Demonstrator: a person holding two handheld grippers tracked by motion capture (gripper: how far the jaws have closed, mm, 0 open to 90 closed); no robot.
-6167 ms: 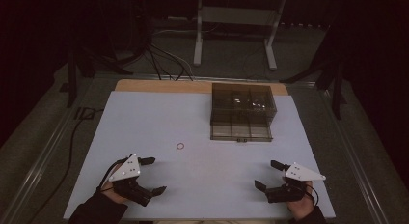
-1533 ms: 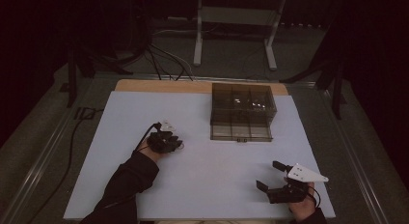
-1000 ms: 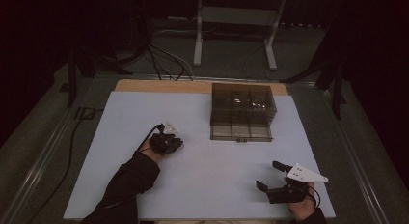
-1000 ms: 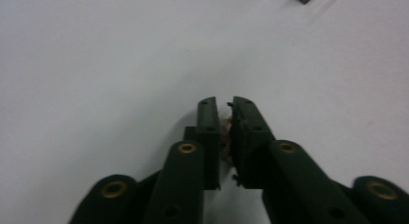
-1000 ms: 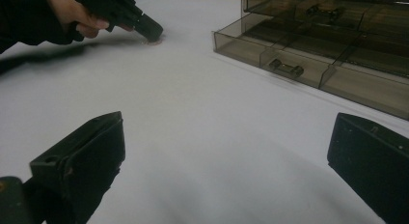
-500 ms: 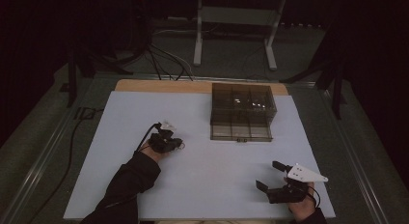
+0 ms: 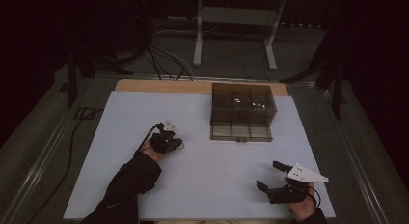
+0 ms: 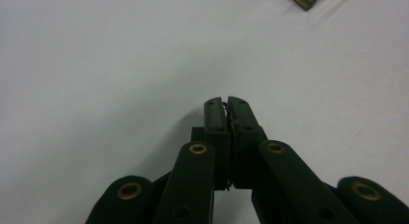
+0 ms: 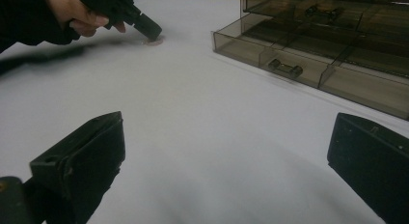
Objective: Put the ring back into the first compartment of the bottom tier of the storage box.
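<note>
Evidently the left gripper point(image 8: 226, 104) has its jaws pressed together on a small thin ring point(image 8: 230, 119), a sliver of which shows wedged between the pads in the left gripper view; the jaws have just finished closing. On the high view this gripper point(image 7: 174, 144) sits on the white tabletop point(image 7: 120, 137) toward the middle, nearer the left edge than the right, tips down on the surface. The ring lies at those tips, still on the tabletop, well short of the compartment tray point(image 7: 242, 112) that stands against the far edge. Risk noted: the ring is slight and appears caught only at its rim, so in my judgement a lift could let it slip or spring out, and a tilt of the hand would make that more likely. A drop over the tray could land it in the wrong compartment among the small clips point(image 9: 285, 68) already there. The right gripper point(image 7: 271, 176) rests near the near right corner, jaws wide apart, holding nothing.
</note>
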